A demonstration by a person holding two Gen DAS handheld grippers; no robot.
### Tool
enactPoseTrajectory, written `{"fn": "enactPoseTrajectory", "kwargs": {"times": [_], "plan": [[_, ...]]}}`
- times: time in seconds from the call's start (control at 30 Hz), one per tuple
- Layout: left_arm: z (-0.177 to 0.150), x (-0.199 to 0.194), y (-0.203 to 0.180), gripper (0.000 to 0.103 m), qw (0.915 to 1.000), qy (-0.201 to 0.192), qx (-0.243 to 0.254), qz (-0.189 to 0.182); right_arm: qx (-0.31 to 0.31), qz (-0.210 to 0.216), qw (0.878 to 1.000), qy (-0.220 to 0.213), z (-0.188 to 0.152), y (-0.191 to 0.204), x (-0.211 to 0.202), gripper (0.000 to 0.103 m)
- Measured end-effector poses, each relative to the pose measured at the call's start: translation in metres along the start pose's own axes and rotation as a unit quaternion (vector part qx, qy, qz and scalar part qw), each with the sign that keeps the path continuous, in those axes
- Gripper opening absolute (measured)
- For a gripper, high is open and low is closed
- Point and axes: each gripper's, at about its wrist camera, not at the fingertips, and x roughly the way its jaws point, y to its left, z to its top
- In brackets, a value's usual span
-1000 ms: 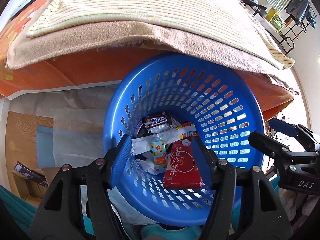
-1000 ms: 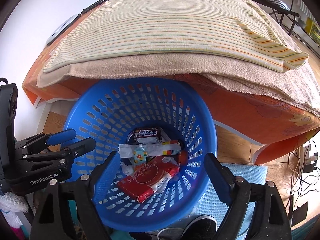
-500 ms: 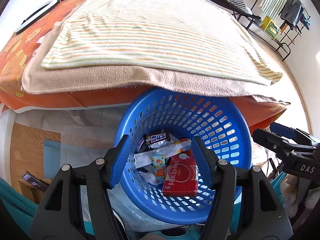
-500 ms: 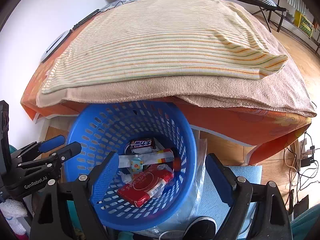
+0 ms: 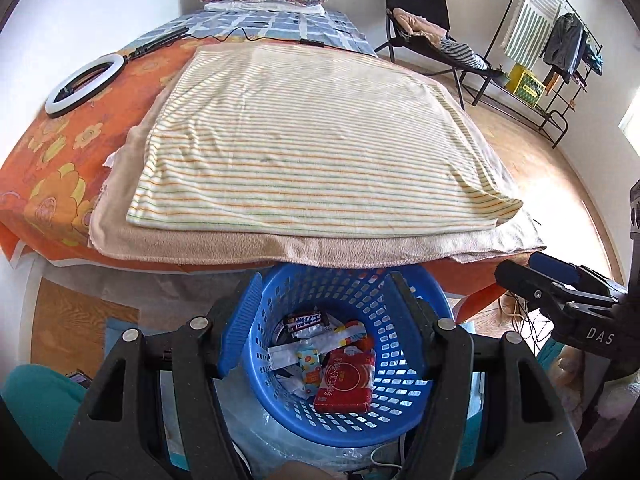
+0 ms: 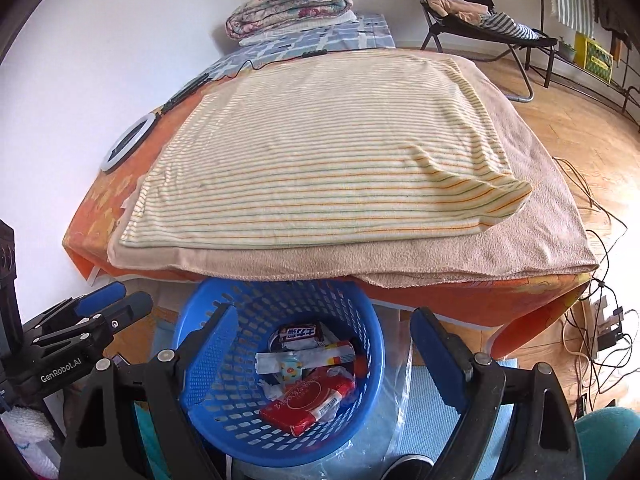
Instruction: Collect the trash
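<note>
Low in the centre of both wrist views stands the blue basket (image 5: pixel 348 364), on the floor against the foot of the bed (image 5: pixel 48 168). Trash lies in its bottom: a red packet (image 5: pixel 345 380), a dark candy wrapper (image 5: pixel 305 321) and a small carton (image 5: pixel 310 366) (among crumpled white paper). The left gripper (image 5: pixel 320 336) hangs above the basket, its jaws opening with nothing between them. The right gripper (image 6: pixel 324 356) is spread wide and empty too. A striped blanket (image 5: pixel 312 144) covers the bed over a beige one (image 6: pixel 540 216); a ring light (image 5: pixel 78 84) lies at upper left.
</note>
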Motion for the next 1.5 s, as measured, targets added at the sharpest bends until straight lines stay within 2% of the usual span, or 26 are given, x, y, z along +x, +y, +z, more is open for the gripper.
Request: {"fn": "enactPoseTrajectory", "kwargs": {"times": [0.07, 0.23, 0.3, 0.37, 0.63, 0.8, 1.5], "plan": [[0.006, -0.012, -0.001, 0.078, 0.9999, -0.014, -0.001, -0.006, -0.005, 0.001, 1.0, -0.011, 0.004, 0.004, -0.009, 0.09], [0.021, -0.035, -0.007, 0.081, 0.999, -0.043, 0.0, -0.011, -0.007, 0.008, 0.999, -0.039, 0.015, 0.01, -0.033, 0.09], [0.027, -0.043, -0.007, 0.085, 0.9985, -0.054, 0.0, -0.013, -0.008, 0.01, 0.999, -0.048, 0.02, 0.011, -0.041, 0.093], [0.033, -0.052, -0.008, 0.09, 0.9977, -0.066, 0.0, -0.015, -0.008, 0.015, 0.998, -0.059, 0.025, 0.011, -0.048, 0.102], [0.048, -0.074, -0.011, 0.1, 0.9958, -0.088, -0.01, -0.024, -0.01, 0.03, 0.995, -0.098, 0.041, 0.018, -0.074, 0.103], [0.052, -0.079, -0.014, 0.101, 0.9953, -0.092, -0.018, -0.025, -0.018, 0.028, 0.994, -0.107, 0.045, 0.021, -0.078, 0.103], [0.05, -0.073, -0.016, 0.102, 0.9962, -0.084, -0.011, -0.02, -0.015, 0.032, 0.994, -0.101, 0.047, 0.019, -0.073, 0.103]]}}
